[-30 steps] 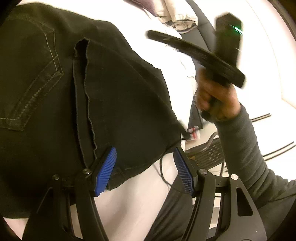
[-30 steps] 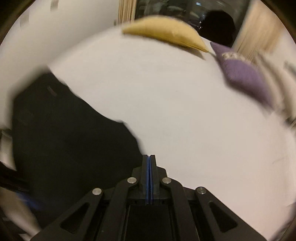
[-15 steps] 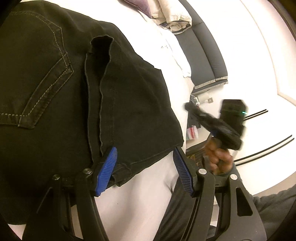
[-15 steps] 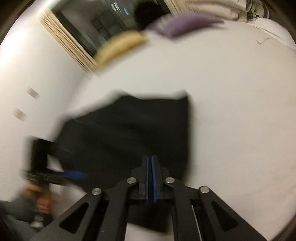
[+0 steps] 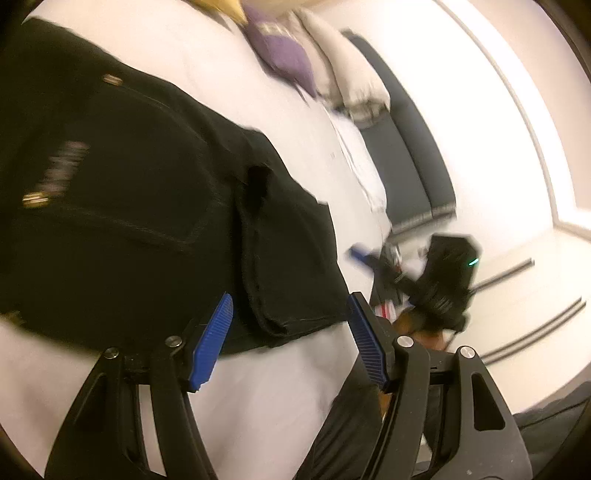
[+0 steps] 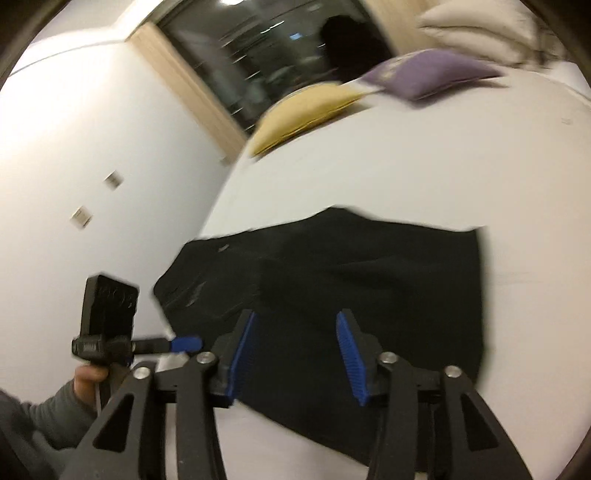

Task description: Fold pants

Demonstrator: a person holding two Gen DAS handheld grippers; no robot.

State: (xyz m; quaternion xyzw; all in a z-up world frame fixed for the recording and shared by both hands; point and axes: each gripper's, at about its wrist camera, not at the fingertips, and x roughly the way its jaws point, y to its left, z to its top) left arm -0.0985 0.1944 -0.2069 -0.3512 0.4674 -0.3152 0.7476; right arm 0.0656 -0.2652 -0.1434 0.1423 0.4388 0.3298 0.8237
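Note:
Black pants [image 5: 147,206] lie folded in a thick rectangle on the white bed [image 5: 266,391]; a back pocket and a folded leg edge show. My left gripper [image 5: 288,334] stands open just short of the near hem, pads clear of the cloth. In the right wrist view the pants [image 6: 369,280] spread across the middle. My right gripper [image 6: 295,350] hovers over their near edge, its jaws opening, with cloth seen behind the gap but not pinched. Each gripper shows in the other's view: the right gripper [image 5: 439,280] and the left gripper [image 6: 110,325], each in a hand.
A yellow pillow [image 6: 306,110], a purple pillow [image 6: 428,74] and cream pillows [image 6: 480,29] lie at the far end of the bed. A dark padded panel [image 5: 410,155] runs beside the mattress. A white wall [image 6: 92,147] and a dark window [image 6: 266,48] stand beyond.
The right gripper went from shut to open and swung to face the pants. It also dropped lower in the left view. The left gripper drew back from the hem, showing more of the bed.

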